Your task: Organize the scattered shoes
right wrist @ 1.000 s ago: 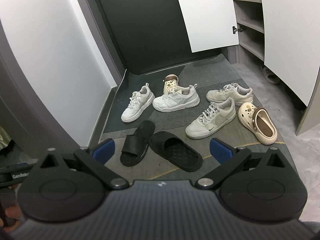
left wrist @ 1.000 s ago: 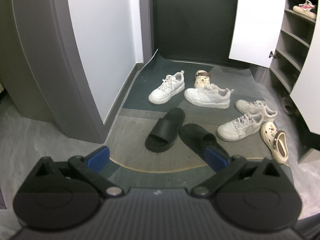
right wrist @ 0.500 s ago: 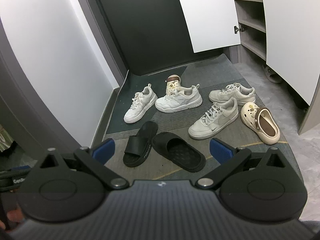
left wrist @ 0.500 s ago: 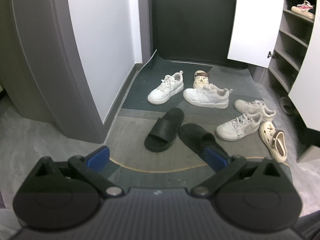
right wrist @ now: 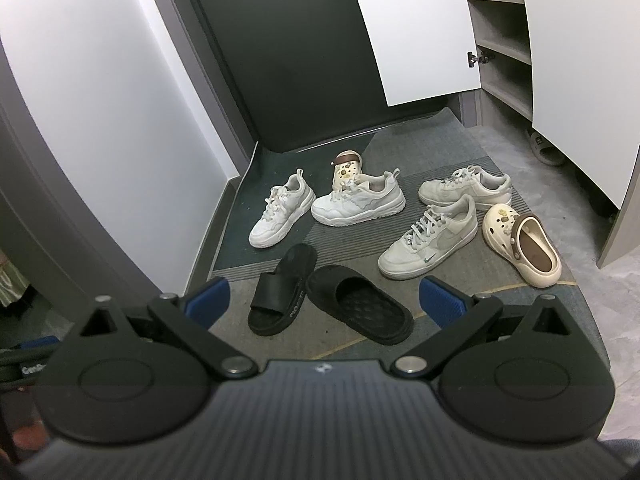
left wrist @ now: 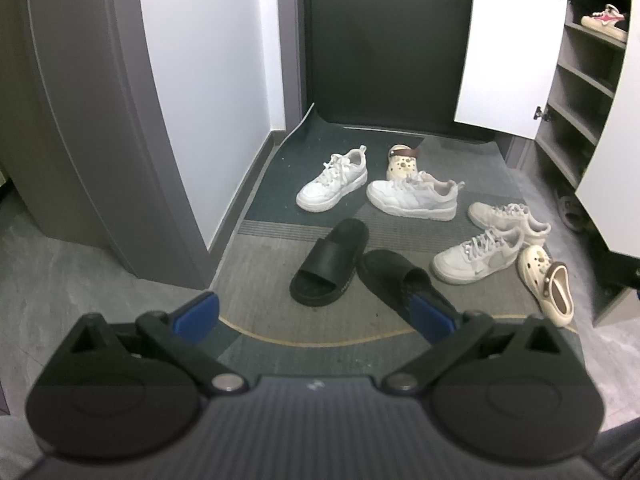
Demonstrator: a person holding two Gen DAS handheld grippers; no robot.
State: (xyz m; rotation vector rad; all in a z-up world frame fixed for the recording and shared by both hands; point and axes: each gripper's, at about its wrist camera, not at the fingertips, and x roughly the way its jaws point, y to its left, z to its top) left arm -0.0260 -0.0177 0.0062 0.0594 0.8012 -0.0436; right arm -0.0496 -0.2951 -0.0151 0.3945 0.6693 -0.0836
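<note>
Both claws empty, jaws apart — left claw (left wrist: pixel 314 316), right claw (right wrist: pixel 324 298). Shoes lie scattered on the entry mat (right wrist: pixel 460 152): two black slides (right wrist: pixel 282 290) nearest, white sneakers (right wrist: pixel 358 204) behind, cream clog (right wrist: pixel 522 250) right — beside the open shoe cabinet (left wrist: pixel 580 92).

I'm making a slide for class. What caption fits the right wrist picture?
Open right gripper facing black slides, white sneakers and cream clogs scattered on the entry mat beside an open shoe cabinet.

Dark door (left wrist: pixel 384 40), white walls (left wrist: pixel 208 60), grey floor mat (left wrist: pixel 452 160), open shelved cabinet (left wrist: pixel 580 92).
</note>
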